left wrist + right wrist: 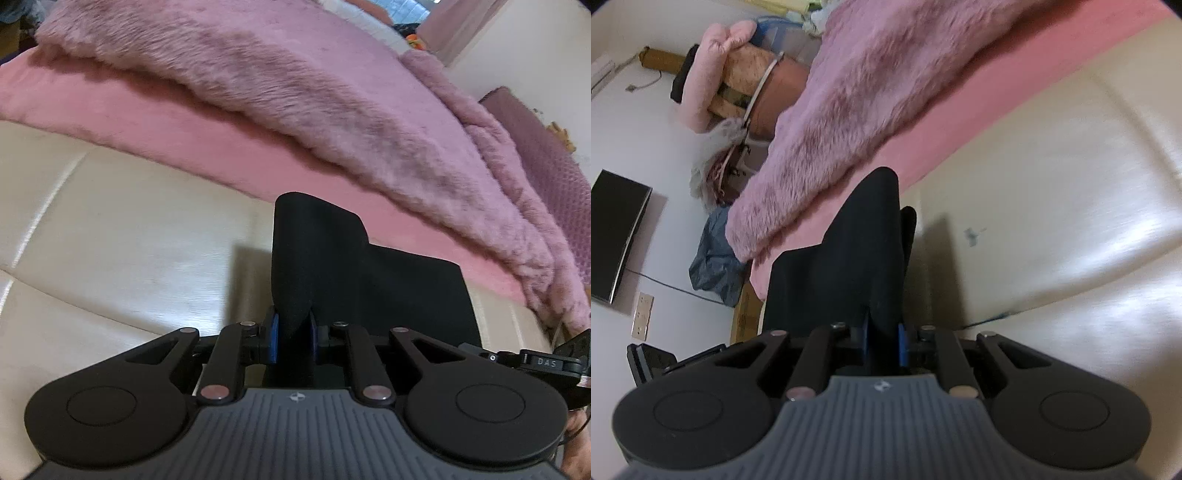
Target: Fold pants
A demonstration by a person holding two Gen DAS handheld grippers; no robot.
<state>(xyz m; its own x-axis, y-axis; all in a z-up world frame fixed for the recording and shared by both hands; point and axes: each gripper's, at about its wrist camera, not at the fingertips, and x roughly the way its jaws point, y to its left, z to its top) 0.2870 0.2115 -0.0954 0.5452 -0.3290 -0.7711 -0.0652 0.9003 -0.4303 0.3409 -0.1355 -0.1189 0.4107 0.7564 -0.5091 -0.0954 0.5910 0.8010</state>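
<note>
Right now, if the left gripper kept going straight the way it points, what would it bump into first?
Probably the pink sheet. The left gripper already pinches the black pants, which stick up ahead; the fluffy blanket lies behind. Depth is unclear.

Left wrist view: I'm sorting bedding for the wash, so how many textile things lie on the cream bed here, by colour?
Black folded fabric pants: 1
Mauve furry blanket: 1
Plain pink flat sheet: 1
Total: 3
</note>
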